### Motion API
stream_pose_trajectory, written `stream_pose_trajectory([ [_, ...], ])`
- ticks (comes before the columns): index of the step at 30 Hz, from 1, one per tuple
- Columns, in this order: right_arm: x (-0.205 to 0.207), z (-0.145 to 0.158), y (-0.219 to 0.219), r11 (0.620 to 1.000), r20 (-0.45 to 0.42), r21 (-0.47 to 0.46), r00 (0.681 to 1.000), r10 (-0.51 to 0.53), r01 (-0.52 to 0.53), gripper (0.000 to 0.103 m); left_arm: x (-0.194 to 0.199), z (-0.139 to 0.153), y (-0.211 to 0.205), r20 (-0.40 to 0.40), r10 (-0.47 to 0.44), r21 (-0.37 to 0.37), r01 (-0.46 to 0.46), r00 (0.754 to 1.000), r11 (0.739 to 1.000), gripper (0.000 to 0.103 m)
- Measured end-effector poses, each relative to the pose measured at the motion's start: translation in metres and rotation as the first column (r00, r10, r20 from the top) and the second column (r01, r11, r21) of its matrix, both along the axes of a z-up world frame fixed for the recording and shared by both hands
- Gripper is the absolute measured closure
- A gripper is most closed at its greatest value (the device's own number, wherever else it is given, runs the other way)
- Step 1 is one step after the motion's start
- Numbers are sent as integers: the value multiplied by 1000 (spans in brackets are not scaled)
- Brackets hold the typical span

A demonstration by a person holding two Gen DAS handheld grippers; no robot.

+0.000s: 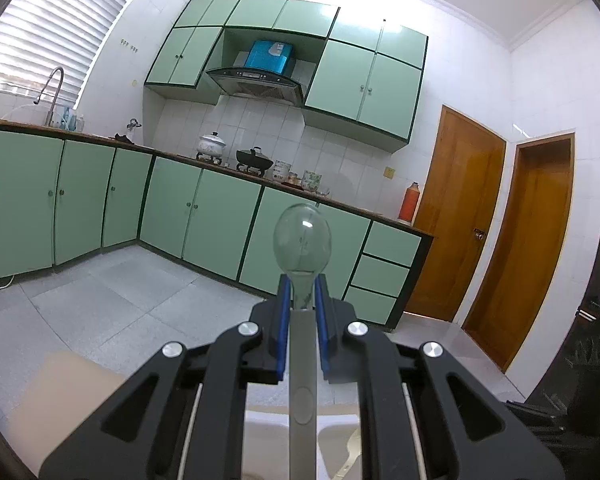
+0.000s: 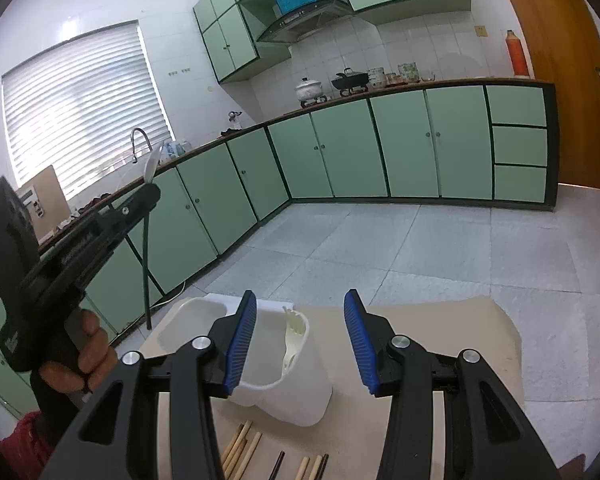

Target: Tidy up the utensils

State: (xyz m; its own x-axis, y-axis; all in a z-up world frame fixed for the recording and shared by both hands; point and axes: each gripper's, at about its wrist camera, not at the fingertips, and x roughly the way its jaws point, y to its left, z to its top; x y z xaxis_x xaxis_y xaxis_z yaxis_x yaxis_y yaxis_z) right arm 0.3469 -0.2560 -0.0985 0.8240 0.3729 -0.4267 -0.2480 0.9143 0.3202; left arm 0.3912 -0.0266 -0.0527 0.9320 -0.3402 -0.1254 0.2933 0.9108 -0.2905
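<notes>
My left gripper (image 1: 302, 280) is shut on a metal spoon (image 1: 302, 246), bowl pointing up and away, handle running back between the jaws. In the right wrist view the left gripper (image 2: 150, 192) is held high at the left with the spoon (image 2: 147, 240) hanging down over the white utensil holder (image 2: 276, 364). The holder has two compartments; a white plastic fork (image 2: 292, 338) stands in the right one. My right gripper (image 2: 300, 340) is open and empty above the holder. Wooden and dark chopsticks (image 2: 244, 448) lie on the beige table (image 2: 440, 320) in front.
The holder's rim (image 1: 268, 420) and the fork (image 1: 350, 454) show below the left gripper. Green kitchen cabinets, a counter with pots and a sink run along the far walls. Wooden doors stand at the right. Grey tiled floor lies beyond the table edge.
</notes>
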Motion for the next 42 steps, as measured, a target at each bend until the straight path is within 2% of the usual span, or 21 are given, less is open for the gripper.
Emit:
stream_pose_trajectory([
  [12, 26, -10, 7, 1000, 9, 8, 1000, 24, -24, 58, 14, -25, -7, -41, 0, -18, -1, 999, 1000, 92],
  [21, 29, -24, 11, 999, -23, 13, 999, 30, -30, 58, 11, -51, -8, -128, 31, 48, -25, 991, 999, 91],
  [25, 30, -25, 13, 1000, -31, 11, 999, 28, -28, 58, 4, -54, -8, -137, 41, 81, -30, 990, 996, 89],
  [27, 29, -25, 15, 1000, -29, 5, 999, 28, -28, 58, 2, -55, -8, -140, 48, 96, -34, 989, 995, 85],
  [28, 29, -24, 16, 1000, -29, 0, 999, 28, -28, 58, 1, -56, -8, -142, 51, 101, -36, 989, 994, 81],
  [30, 27, -24, 19, 1000, -27, -15, 999, 27, -27, 57, -1, -55, -7, -141, 58, 109, -43, 988, 993, 69],
  [31, 27, -24, 20, 999, -26, -19, 999, 26, -26, 57, -3, -55, -7, -139, 61, 113, -45, 988, 993, 59],
  [32, 26, -24, 21, 999, -26, -22, 999, 25, -25, 56, -4, -54, -6, -133, 65, 118, -49, 989, 992, 53],
  [42, 16, -19, 23, 999, -27, -28, 999, 16, -17, 55, -24, -40, 3, -115, 57, 142, -40, 992, 989, 40],
])
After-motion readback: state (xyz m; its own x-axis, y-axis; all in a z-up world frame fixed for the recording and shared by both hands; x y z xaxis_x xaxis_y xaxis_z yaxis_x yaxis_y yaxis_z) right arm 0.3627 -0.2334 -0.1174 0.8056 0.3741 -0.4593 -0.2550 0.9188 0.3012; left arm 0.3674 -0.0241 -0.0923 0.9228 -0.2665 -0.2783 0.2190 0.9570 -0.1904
